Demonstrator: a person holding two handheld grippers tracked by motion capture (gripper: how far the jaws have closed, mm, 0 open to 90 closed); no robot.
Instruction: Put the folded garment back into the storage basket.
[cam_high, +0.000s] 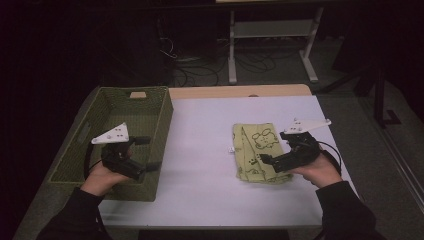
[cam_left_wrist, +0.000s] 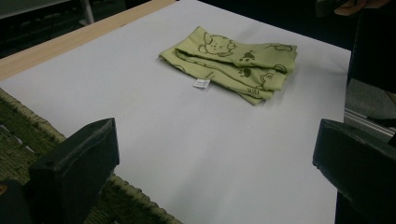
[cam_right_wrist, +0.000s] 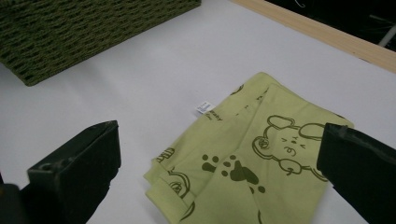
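A folded light-green cloth (cam_high: 255, 145) printed with bears and paw marks lies on the white table (cam_high: 200, 150), right of centre. A small white label (cam_left_wrist: 201, 83) sticks out of its left edge. My right gripper (cam_high: 274, 146) hovers over the cloth's right side, open, with nothing between its jaws. In the right gripper view the cloth (cam_right_wrist: 252, 158) lies under the wide-apart jaws of that gripper (cam_right_wrist: 219, 163). My left gripper (cam_high: 150, 153) is open over the right part of the green woven basket (cam_high: 130, 112). In the left gripper view the open left gripper (cam_left_wrist: 215, 158) faces the cloth (cam_left_wrist: 233, 63) across the table.
The basket (cam_right_wrist: 70, 32) takes up the table's left side, and its rim (cam_left_wrist: 28, 121) runs just under the left gripper. A wooden strip (cam_high: 240, 91) edges the far side of the table. Beyond it stand desk legs (cam_high: 232, 50) and floor cables (cam_high: 200, 70).
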